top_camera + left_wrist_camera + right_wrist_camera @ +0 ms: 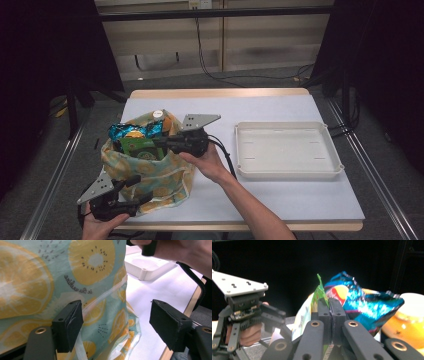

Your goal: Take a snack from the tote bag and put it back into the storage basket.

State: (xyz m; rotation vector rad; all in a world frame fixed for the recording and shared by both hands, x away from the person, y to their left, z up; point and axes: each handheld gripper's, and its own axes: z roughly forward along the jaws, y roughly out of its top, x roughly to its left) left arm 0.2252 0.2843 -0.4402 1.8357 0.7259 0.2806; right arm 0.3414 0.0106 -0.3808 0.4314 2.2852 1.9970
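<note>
Grey floor point(260, 82), pale wall panels point(270, 35), black side curtains point(45, 45).

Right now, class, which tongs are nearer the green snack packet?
Right. The right tongs are shut on the green snack packet in the bag; the left tongs stand open beside the bag's lower wall.

Overhead light falls evenly on the white tabletop point(280, 195); the surroundings on both sides drop to near black. Shadows beneath the tray point(289, 150) are soft and short. The high view is slightly soft overall. The left gripper view is bright, with the far tabletop washed out. The right gripper view has a black background, glare on the blue foil packet point(364, 302) and blurred edges.
</note>
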